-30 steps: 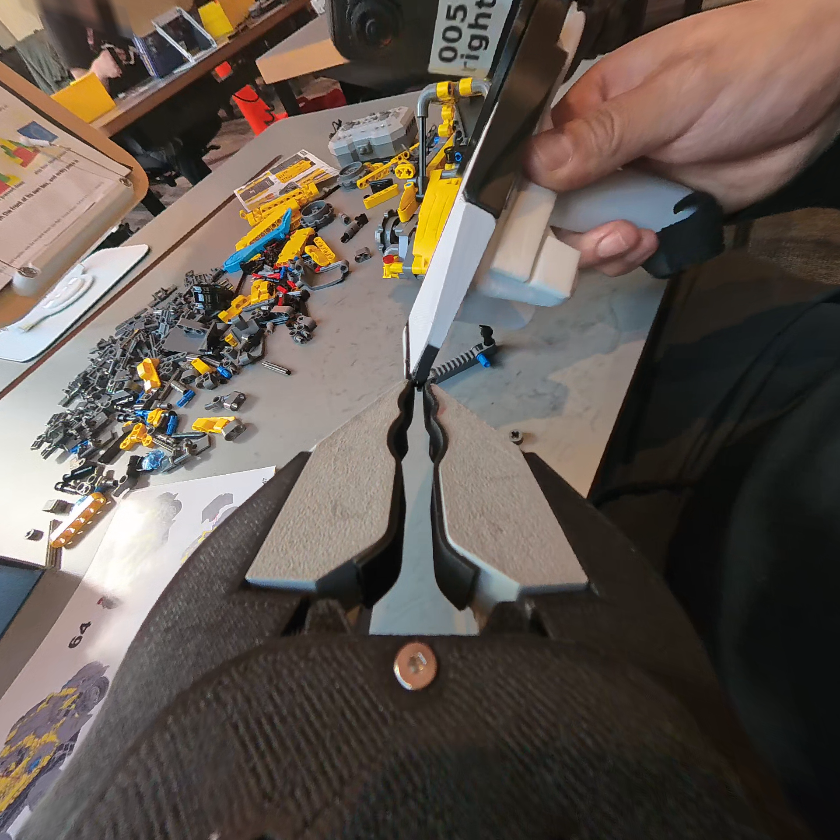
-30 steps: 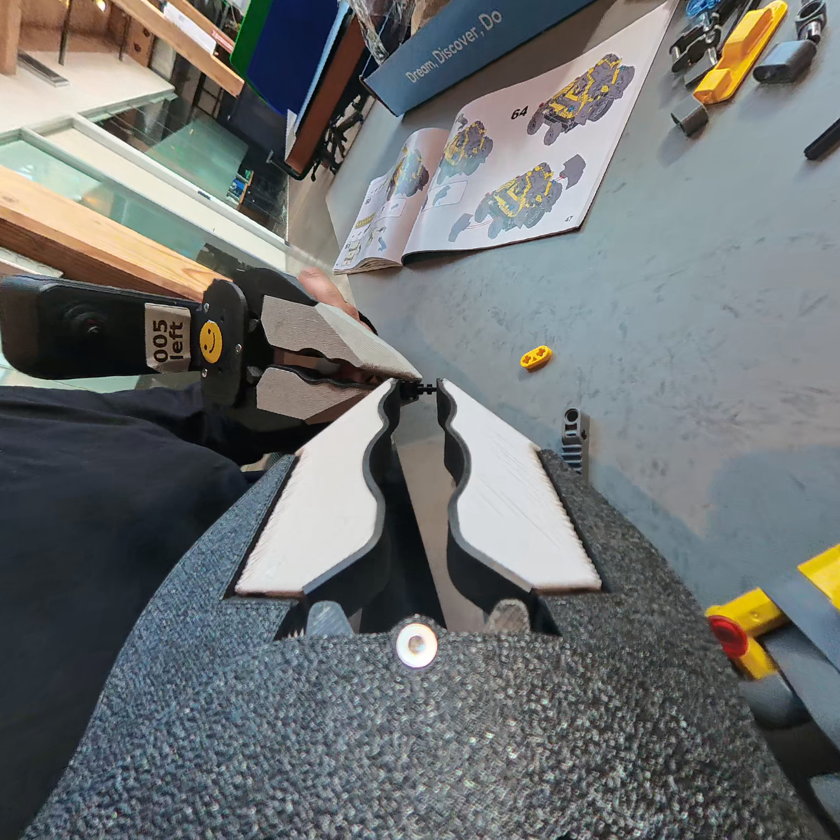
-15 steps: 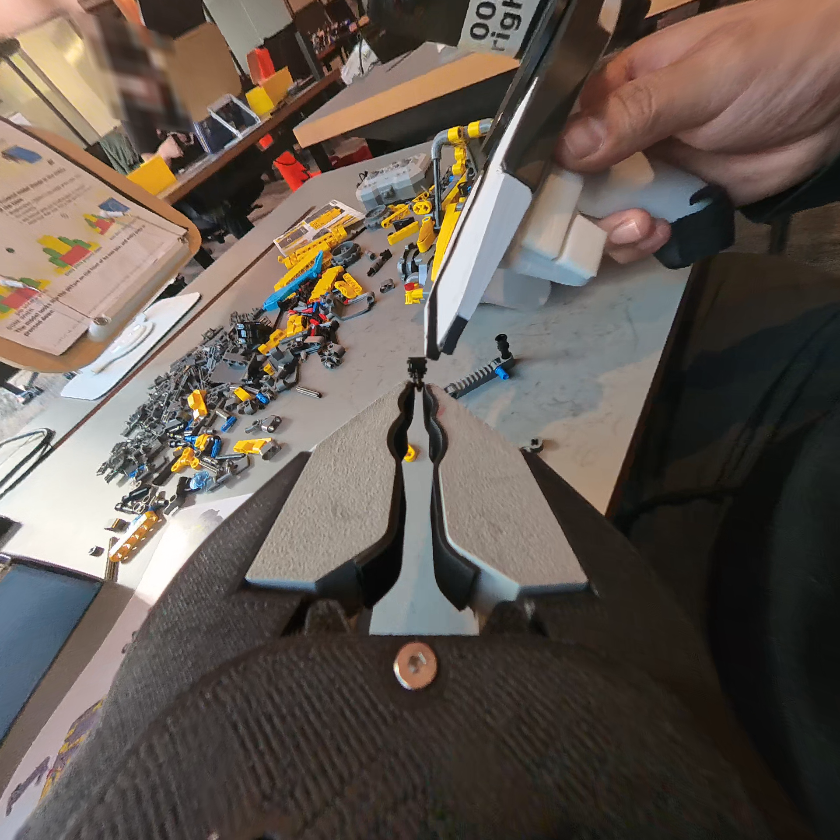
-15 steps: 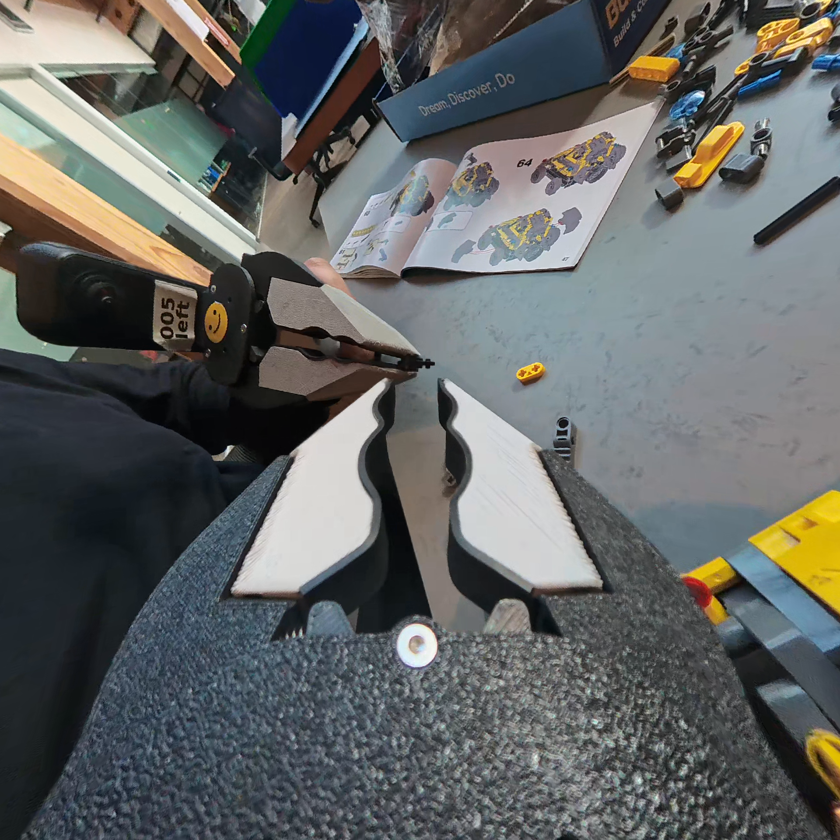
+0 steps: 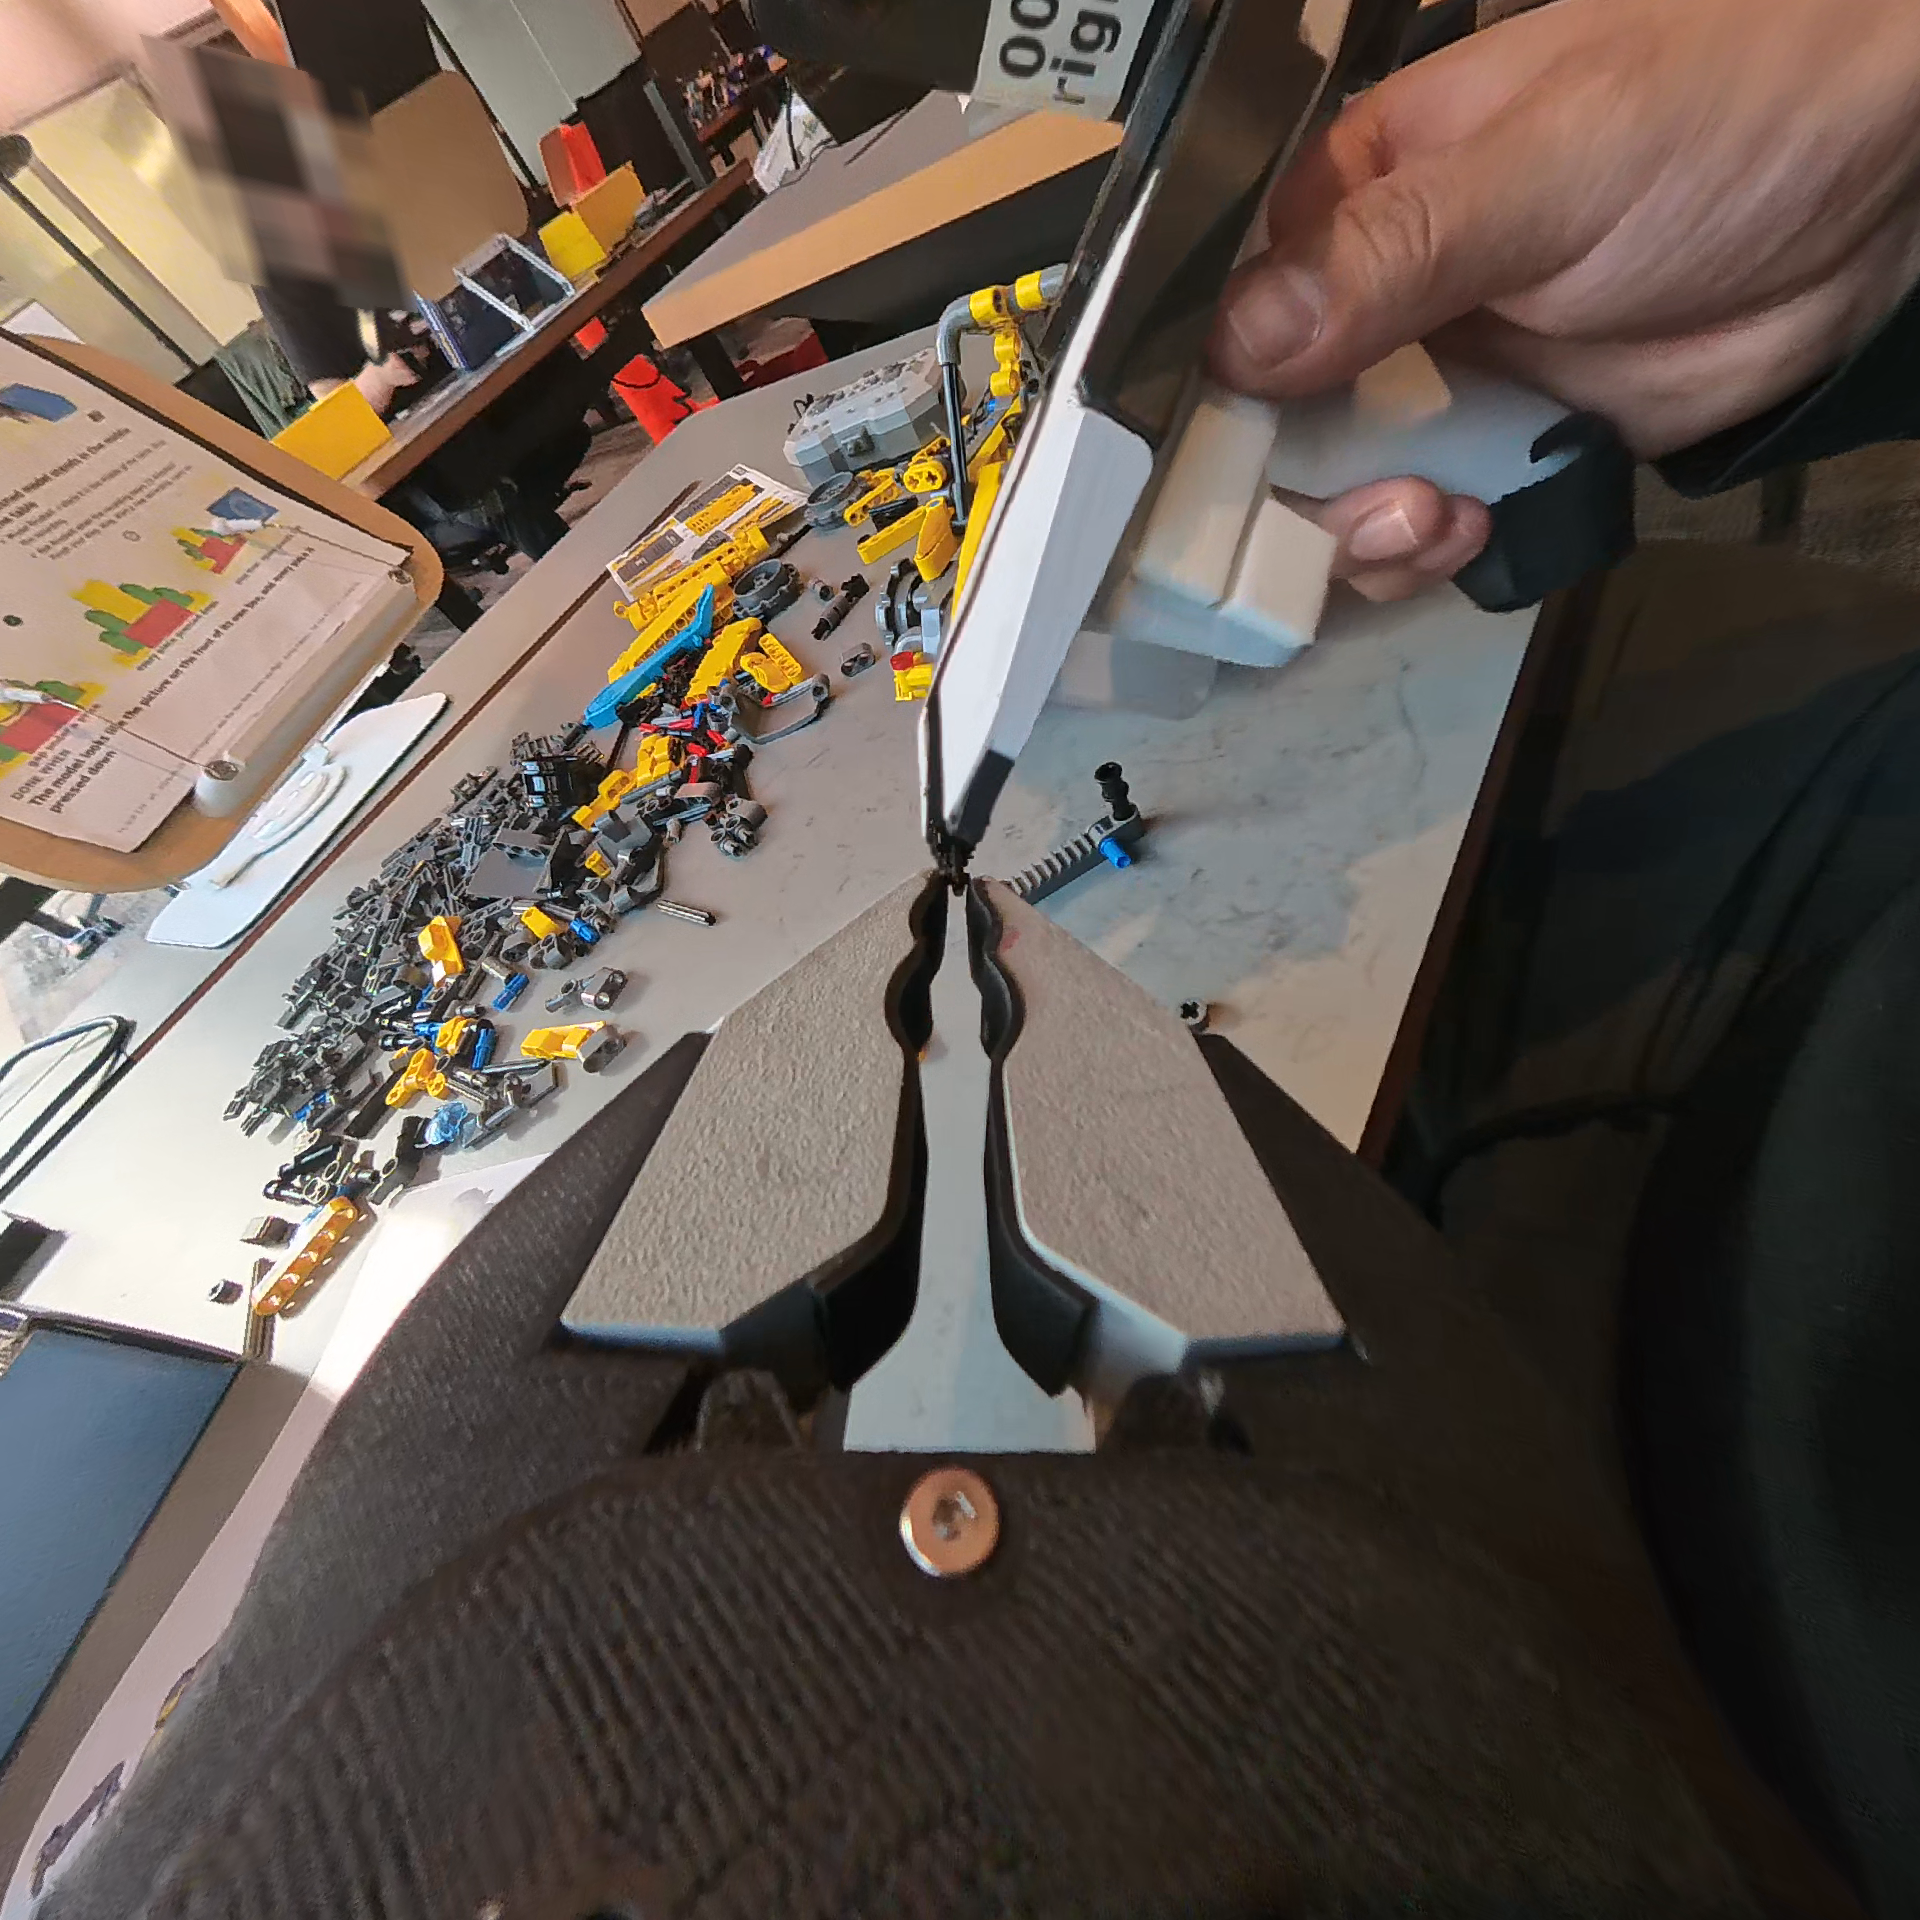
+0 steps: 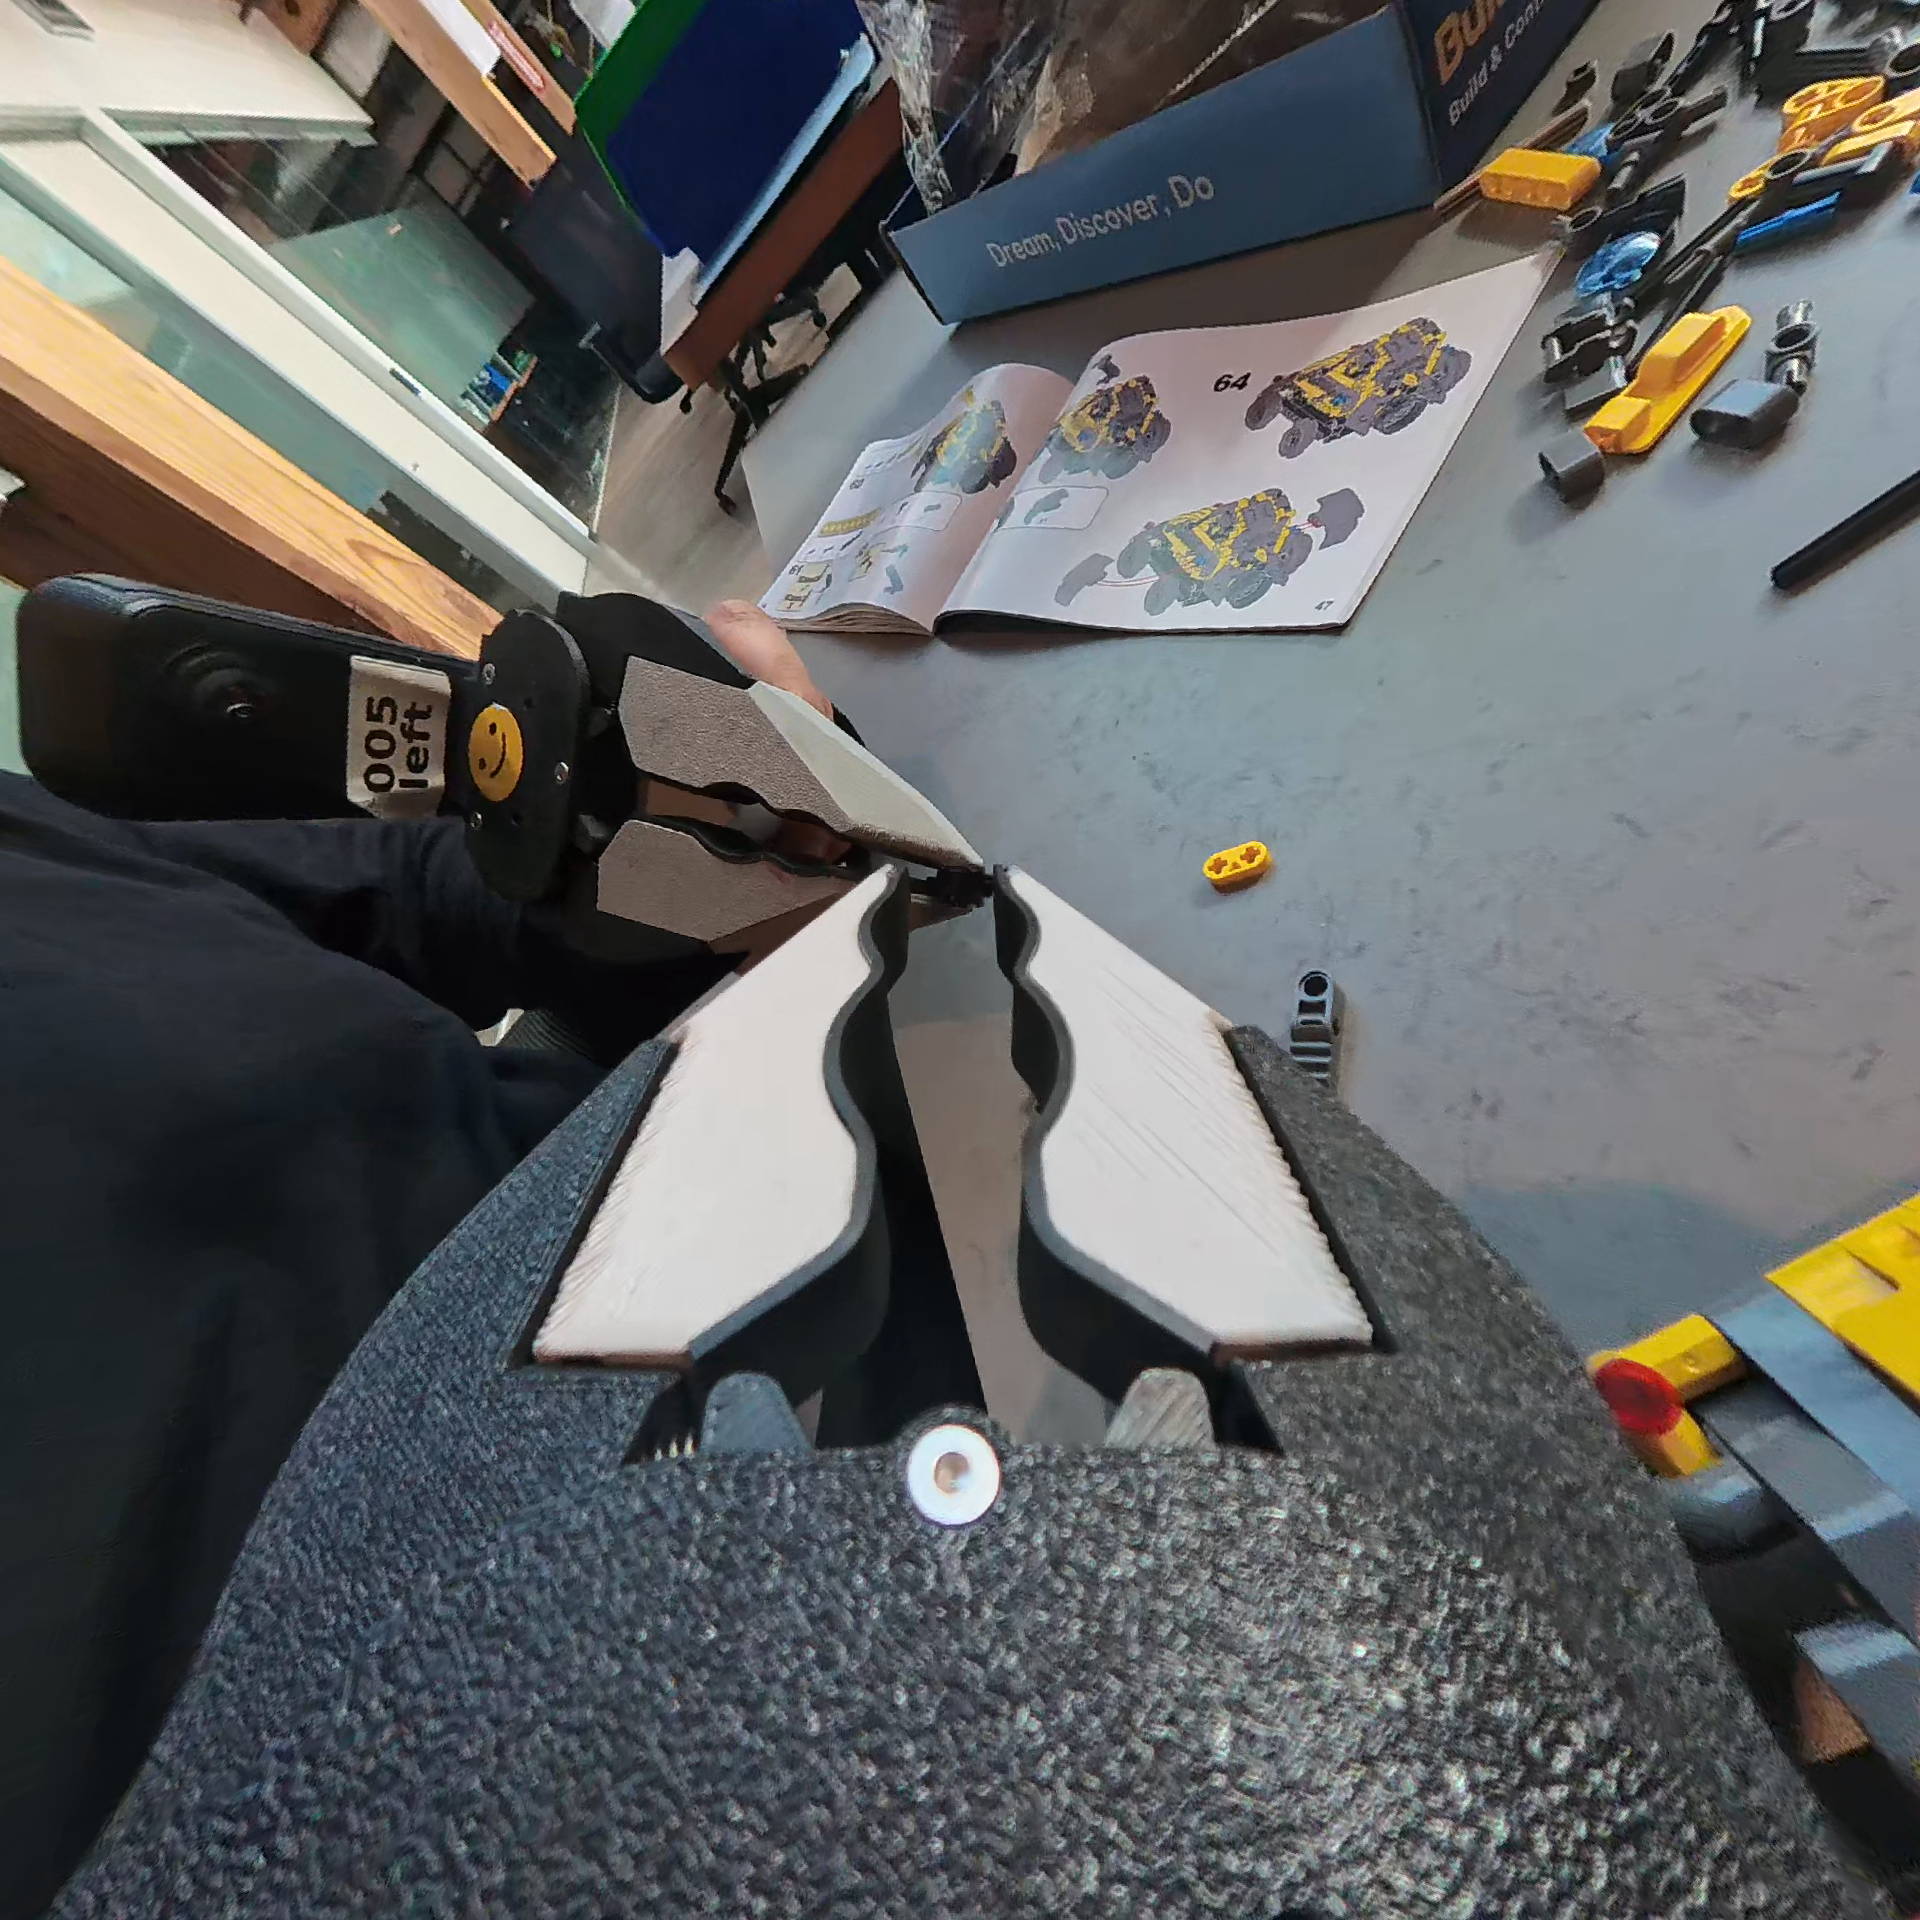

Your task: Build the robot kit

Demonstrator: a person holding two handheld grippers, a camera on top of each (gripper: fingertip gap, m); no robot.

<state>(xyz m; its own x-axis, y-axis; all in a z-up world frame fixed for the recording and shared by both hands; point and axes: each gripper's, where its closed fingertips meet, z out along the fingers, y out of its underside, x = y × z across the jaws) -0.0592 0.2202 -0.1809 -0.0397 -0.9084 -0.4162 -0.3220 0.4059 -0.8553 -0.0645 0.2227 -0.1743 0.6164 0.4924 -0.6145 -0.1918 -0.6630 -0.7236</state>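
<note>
My left gripper [image 5: 954, 883] is shut on a small black pin [image 5: 950, 868] and holds it in the air near the table's front edge. My right gripper [image 5: 961, 821], held in a hand, comes down from above with its tip at the pin. In the right wrist view my right gripper [image 6: 948, 878] is open, its two fingertips on either side of the black pin [image 6: 961, 881]. The pin sticks out from the tips of the left gripper [image 6: 914, 868], which comes in from the left.
The grey table [image 5: 1299, 883] holds a spread of black, grey and yellow building parts [image 5: 499, 935], a part-built yellow model [image 5: 935, 520] and a toothed rack with a blue pin [image 5: 1081, 842]. An open instruction booklet [image 6: 1195, 488], a blue box [image 6: 1143, 208], a small yellow link [image 6: 1236, 864]. The grippers are tip to tip, or close to it. Left tips and right tips are each some 7 cm from the small yellow link [image 6: 1236, 864].
Half a second ago the two grippers were apart. Now the right gripper's open tips are back around the pin, as a second ago. The left gripper stays shut on the pin.
</note>
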